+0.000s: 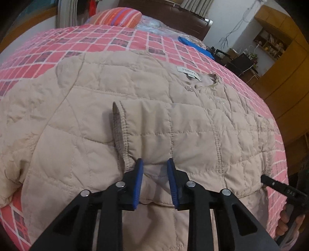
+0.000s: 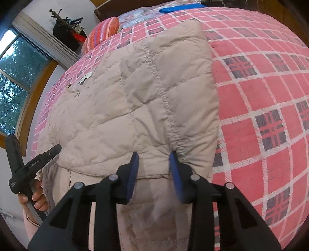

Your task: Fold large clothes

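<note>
Beige quilted jacket [image 1: 119,108] lies spread on the bed [image 1: 38,50], sleeves folded in. Left hand-held gripper [image 1: 155,181] and right hand-held gripper [image 2: 153,173] both released at near-edge hem. Risk: a shallow one-layer pinch lets the puffy fabric slip and the fold skew.

Pink plaid bedspread [image 2: 260,92]; striped pillow [image 1: 119,16]; blue item [image 1: 195,45]; window [image 2: 13,77].

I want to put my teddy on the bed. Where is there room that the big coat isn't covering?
The widest bare patch of the checked bedspread lies right of the beige coat, out to the bed's edge. A narrower strip runs beyond the coat's collar, before the striped pillow and the blue item. The middle is crowded: the coat fills it, with both grippers at its near edge.
</note>
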